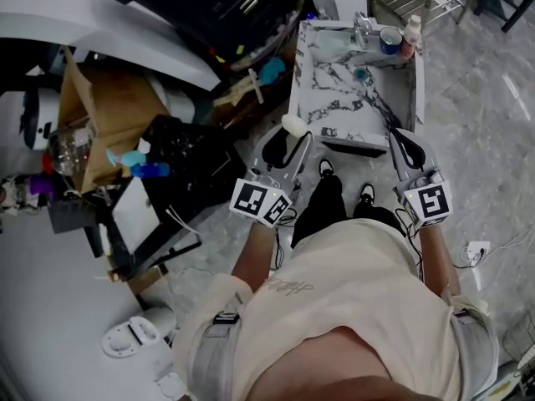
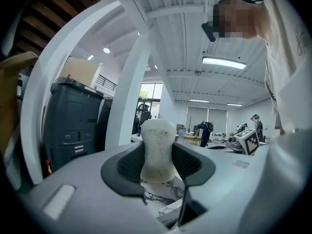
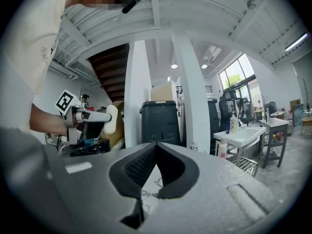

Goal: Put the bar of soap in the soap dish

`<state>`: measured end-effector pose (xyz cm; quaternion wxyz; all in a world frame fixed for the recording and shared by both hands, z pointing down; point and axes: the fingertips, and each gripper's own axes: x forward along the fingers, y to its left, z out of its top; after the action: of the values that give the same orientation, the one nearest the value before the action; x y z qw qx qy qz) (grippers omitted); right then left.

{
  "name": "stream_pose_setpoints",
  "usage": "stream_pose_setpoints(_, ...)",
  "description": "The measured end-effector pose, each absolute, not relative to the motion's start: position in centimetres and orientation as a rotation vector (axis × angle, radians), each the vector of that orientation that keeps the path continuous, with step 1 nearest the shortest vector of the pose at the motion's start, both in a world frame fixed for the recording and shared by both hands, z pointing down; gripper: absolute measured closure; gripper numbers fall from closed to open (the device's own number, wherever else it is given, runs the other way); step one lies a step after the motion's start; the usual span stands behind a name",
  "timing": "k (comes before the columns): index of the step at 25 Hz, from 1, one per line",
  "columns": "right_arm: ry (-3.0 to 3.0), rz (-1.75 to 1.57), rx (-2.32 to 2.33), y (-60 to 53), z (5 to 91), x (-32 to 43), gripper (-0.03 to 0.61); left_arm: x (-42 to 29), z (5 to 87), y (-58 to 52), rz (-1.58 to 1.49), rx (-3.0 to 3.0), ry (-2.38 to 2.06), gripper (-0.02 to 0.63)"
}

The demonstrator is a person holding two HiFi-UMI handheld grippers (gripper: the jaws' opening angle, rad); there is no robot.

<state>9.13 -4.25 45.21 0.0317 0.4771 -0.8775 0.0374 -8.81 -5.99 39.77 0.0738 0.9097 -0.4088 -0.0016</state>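
My left gripper (image 1: 292,138) is shut on a whitish bar of soap (image 1: 293,124), which sticks out past the fingertips just short of the marble counter's near edge. In the left gripper view the soap (image 2: 157,139) stands upright, pinched between the dark pads of that gripper (image 2: 158,165). My right gripper (image 1: 399,137) hovers at the counter's near right corner, its jaws closed together with nothing between them (image 3: 156,149). A pale dish-like thing (image 1: 333,45) lies at the back of the counter beside the faucet (image 1: 362,30); I cannot tell for sure that it is the soap dish.
The marble counter (image 1: 326,98) has a raised rim. A blue cup (image 1: 389,39) and a pink-capped bottle (image 1: 410,35) stand at its back right, and a small blue item (image 1: 361,74) lies mid-counter. Cardboard boxes (image 1: 109,107) and dark clutter (image 1: 180,153) fill the floor to the left.
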Motion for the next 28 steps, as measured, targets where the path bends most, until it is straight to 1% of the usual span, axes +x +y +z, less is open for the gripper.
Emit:
stream_pose_setpoints(9,-2.551,0.057,1.716,-8.9,42.8,8.0,0.583,-9.1,39.0,-13.6,-0.055,2.883,-0.991,0.417)
stream_pose_setpoints(13,-2.514,-0.003,1.748,-11.2,41.6,6.5,0.583,-9.4,40.0,-16.6,-0.084,2.877,-0.915,0.417)
stream_pose_setpoints(16,-2.479,0.014,1.802,-12.3,41.5,6.3,0.583,-9.6,41.0,-18.0,-0.089,2.863,-0.845,0.416)
stream_pose_setpoints(24,-2.428,0.088,1.851,-14.2,42.4,6.4,0.583,-10.0,43.4,-22.1,-0.019,2.855,-0.77,0.417)
stream_pose_setpoints(28,-2.446,0.082,1.861,-15.6,42.6,6.9,0.583,-8.7,44.4,-25.0,0.114,2.906,-0.73,0.417)
